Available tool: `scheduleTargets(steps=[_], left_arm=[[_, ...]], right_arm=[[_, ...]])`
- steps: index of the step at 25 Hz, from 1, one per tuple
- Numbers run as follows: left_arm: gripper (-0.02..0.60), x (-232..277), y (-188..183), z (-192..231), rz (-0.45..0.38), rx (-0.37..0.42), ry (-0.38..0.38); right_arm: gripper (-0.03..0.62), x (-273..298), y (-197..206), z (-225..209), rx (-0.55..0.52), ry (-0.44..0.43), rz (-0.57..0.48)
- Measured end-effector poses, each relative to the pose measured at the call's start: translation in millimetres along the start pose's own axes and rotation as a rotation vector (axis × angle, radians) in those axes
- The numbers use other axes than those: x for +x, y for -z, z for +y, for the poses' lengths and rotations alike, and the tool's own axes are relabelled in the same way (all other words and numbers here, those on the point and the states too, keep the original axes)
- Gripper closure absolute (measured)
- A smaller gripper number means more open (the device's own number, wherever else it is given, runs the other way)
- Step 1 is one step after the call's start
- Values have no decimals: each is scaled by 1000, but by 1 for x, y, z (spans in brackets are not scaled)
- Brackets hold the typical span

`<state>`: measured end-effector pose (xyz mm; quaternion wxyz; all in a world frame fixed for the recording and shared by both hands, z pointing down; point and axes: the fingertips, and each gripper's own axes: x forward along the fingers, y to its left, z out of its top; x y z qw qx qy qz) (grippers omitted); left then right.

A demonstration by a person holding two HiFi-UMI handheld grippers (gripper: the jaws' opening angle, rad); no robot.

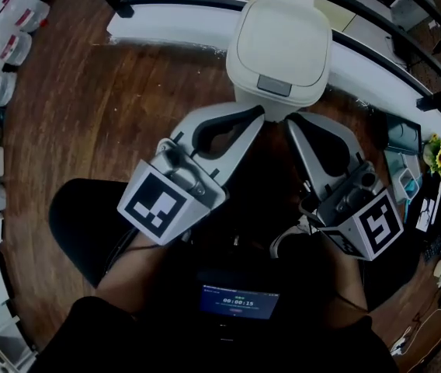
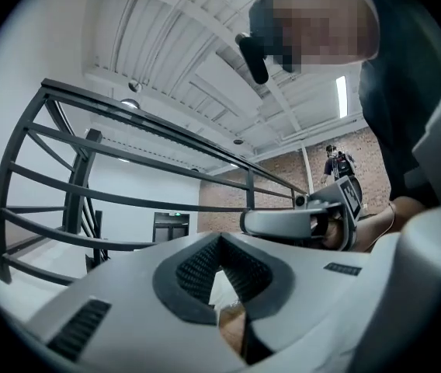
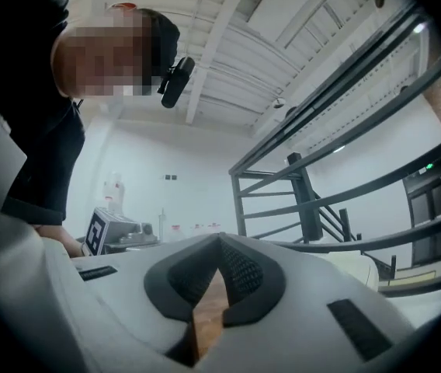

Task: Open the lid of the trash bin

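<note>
The white trash bin (image 1: 283, 45) stands on the wooden floor at the top centre of the head view. Its lid is down, and a grey push button (image 1: 274, 85) sits at the lid's front edge. My left gripper (image 1: 259, 115) and my right gripper (image 1: 289, 121) are side by side just in front of the bin, tips close below the button. Both are shut with nothing between the jaws. In the left gripper view the left gripper (image 2: 220, 241) has its tips together, and the right gripper's body (image 2: 298, 222) shows beyond it. The right gripper (image 3: 220, 241) is likewise shut.
A dark metal railing (image 1: 205, 0) on a white ledge runs behind the bin. Bottles (image 1: 7, 49) lie at the far left, and flowers (image 1: 440, 155) and small items crowd the right edge. A black round object (image 1: 77, 224) sits low on the left. A small screen (image 1: 240, 301) hangs at the person's chest.
</note>
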<state>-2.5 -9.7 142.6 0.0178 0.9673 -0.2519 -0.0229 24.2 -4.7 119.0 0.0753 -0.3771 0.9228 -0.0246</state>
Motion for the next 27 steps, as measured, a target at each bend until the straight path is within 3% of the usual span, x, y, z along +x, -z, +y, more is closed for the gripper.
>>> scheduleTargets(steps=[4, 15, 22, 27], left_arm=[[565, 4, 0, 0, -21, 25, 20], [565, 13, 13, -7, 23, 66, 30], [565, 12, 9, -7, 7, 35, 33], [565, 10, 5, -9, 4, 55, 33]], right_arm=[[568, 3, 15, -7, 29, 8, 12], [568, 9, 24, -9, 35, 14, 22], [568, 8, 23, -8, 22, 18, 18], [568, 9, 22, -5, 23, 17, 25]])
